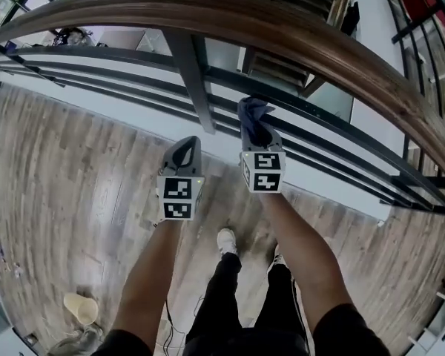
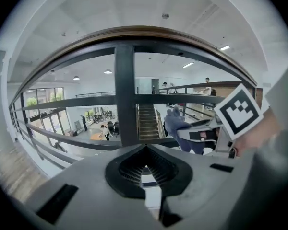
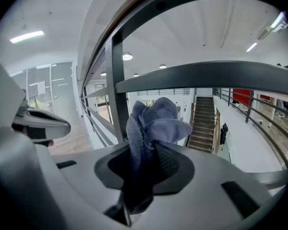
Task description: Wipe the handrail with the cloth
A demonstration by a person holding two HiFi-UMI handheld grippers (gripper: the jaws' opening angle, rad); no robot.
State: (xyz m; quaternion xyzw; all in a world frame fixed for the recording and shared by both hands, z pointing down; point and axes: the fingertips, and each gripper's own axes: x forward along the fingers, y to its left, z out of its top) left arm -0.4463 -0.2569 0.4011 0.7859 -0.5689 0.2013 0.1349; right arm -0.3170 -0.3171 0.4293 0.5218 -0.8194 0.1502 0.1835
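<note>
A brown wooden handrail (image 1: 230, 17) curves across the top of the head view, on dark metal posts and bars. Well below it, my right gripper (image 1: 256, 130) is shut on a bunched blue-grey cloth (image 1: 252, 112) that sticks out past its jaws. The cloth (image 3: 151, 126) fills the middle of the right gripper view, with the rail's underside (image 3: 134, 13) high above. My left gripper (image 1: 184, 150) hangs beside the right one, lower, shut and holding nothing. In the left gripper view the handrail (image 2: 149, 34) arcs overhead and the cloth (image 2: 178, 123) shows at the right.
A dark vertical post (image 1: 189, 69) stands between and beyond the grippers, with horizontal dark bars (image 1: 334, 150) running behind them. Wooden plank floor (image 1: 67, 191) lies below. A pale paper bag (image 1: 81, 308) sits on the floor at lower left. Beyond the railing a staircase (image 3: 204, 123) descends.
</note>
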